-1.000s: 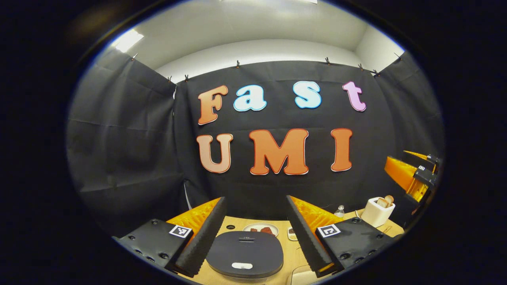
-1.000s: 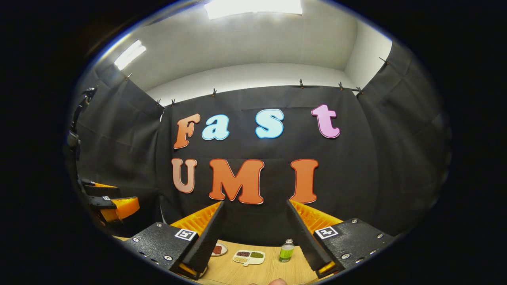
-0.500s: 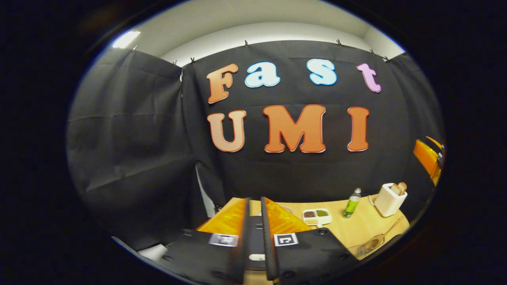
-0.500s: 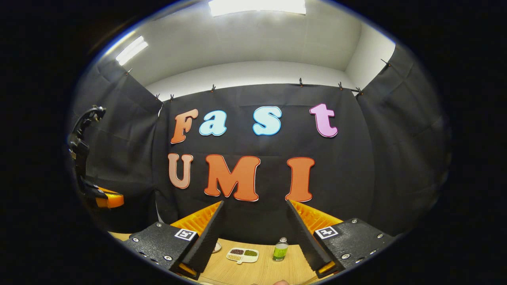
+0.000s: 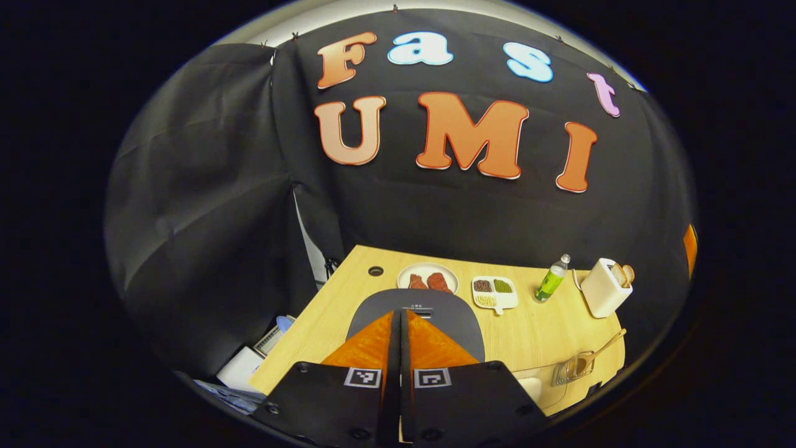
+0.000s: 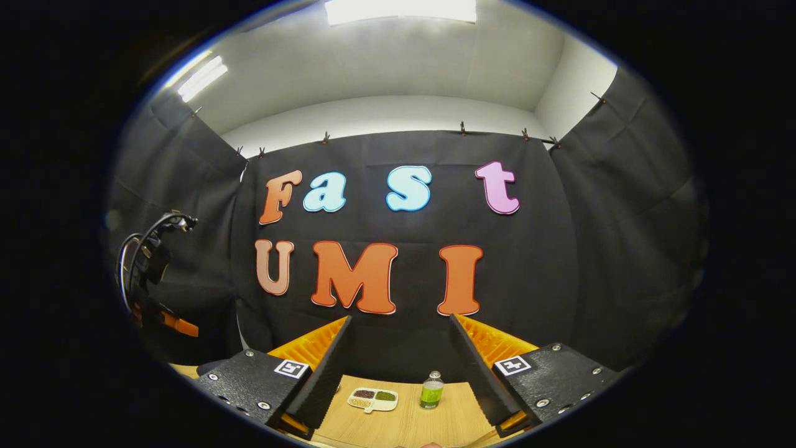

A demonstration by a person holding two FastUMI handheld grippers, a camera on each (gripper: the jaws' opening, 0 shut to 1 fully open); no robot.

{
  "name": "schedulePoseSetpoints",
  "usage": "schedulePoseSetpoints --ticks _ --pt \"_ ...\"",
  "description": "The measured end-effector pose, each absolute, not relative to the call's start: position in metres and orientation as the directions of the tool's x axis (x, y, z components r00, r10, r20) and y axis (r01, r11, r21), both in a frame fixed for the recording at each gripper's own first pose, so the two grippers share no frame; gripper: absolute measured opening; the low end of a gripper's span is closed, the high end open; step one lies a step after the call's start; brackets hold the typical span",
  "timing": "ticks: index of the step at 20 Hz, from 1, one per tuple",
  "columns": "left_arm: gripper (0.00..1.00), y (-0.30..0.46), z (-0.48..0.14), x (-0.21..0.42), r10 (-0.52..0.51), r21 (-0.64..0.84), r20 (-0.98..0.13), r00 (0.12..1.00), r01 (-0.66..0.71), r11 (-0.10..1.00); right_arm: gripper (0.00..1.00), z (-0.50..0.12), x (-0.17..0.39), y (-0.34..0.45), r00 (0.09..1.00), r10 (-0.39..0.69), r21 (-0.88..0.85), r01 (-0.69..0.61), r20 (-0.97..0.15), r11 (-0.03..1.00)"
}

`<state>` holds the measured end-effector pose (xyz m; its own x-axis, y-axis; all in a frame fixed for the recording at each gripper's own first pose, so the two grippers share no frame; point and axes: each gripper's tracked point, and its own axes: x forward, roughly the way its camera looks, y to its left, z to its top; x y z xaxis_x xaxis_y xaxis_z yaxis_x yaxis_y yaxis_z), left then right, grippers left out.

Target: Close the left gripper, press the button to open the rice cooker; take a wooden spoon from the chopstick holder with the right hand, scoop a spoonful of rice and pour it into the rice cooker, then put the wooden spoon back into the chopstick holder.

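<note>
Left gripper view: left gripper point(image 5: 400, 348) clenched on nothing, tips over rice cooker point(image 5: 415, 311) lid, shut to poke its button. Right gripper point(image 6: 401, 373) spread, empty, parked clear.

Along table point(image 5: 348, 298) far edge: round plate point(image 5: 428, 277) with red pieces, white divided dish point(image 5: 494, 292) beside it, then green bottle point(image 5: 551, 279) upright toward the far right corner.
</note>
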<state>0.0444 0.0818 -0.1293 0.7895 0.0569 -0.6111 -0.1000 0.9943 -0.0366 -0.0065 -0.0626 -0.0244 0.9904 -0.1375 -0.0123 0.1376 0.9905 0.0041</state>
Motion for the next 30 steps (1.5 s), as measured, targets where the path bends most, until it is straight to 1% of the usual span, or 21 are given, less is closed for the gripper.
schedulePoseSetpoints --ticks 2,5,7,9,15,17,19,20,24,26,30 --pt "0.06 0.078 -0.148 0.044 0.02 -0.064 -0.701 0.713 -0.091 0.994 0.93 -0.026 -0.009 -0.067 0.989 -0.147 0.001 0.147 -0.019 0.989" --pt "0.06 0.076 -0.185 0.042 -0.017 -0.055 -0.816 0.578 -0.048 0.997 0.93 -0.028 -0.012 -0.078 0.984 -0.174 -0.007 0.174 -0.02 0.985" --pt "0.05 0.071 -0.211 0.037 -0.038 -0.072 -0.873 0.486 -0.052 0.996 0.93 -0.03 -0.015 -0.084 0.982 -0.189 -0.007 0.189 -0.022 0.982" --pt "0.05 0.061 -0.23 0.03 -0.079 -0.115 -0.913 0.4 -0.065 0.991 0.93 -0.033 -0.018 -0.092 0.978 -0.207 -0.016 0.207 -0.027 0.978" --pt "0.06 0.062 -0.264 0.011 -0.1 -0.12 -0.973 0.207 -0.086 0.989 0.93 -0.043 -0.025 -0.104 0.97 -0.237 -0.018 0.236 -0.05 0.971" --pt "0.05 0.064 -0.271 0.007 -0.097 -0.114 -0.982 0.159 -0.097 0.989 0.93 -0.045 -0.027 -0.107 0.969 -0.24 -0.02 0.239 -0.057 0.971" --pt "0.06 0.059 -0.277 0.003 -0.123 -0.134 -0.987 0.104 -0.113 0.984 0.93 -0.049 -0.026 -0.107 0.969 -0.24 -0.022 0.239 -0.064 0.971" --pt "0.06 0.059 -0.278 0.008 -0.128 -0.142 -0.985 0.119 -0.112 0.984 0.93 -0.051 -0.025 -0.106 0.969 -0.237 -0.022 0.236 -0.069 0.972" --pt "0.06 0.061 -0.283 0.002 -0.172 -0.176 -0.984 0.039 -0.133 0.975 0.93 -0.06 -0.021 -0.1 0.972 -0.214 -0.022 0.213 -0.094 0.977" --pt "0.07 0.066 -0.282 0.003 -0.186 -0.188 -0.982 0.023 -0.13 0.974 0.93 -0.065 -0.019 -0.096 0.974 -0.2 -0.014 0.199 -0.108 0.98" --pt "0.06 0.066 -0.281 0.002 -0.216 -0.218 -0.976 0.037 -0.111 0.97 0.93 -0.065 -0.012 -0.09 0.977 -0.183 0.021 0.186 -0.114 0.982"
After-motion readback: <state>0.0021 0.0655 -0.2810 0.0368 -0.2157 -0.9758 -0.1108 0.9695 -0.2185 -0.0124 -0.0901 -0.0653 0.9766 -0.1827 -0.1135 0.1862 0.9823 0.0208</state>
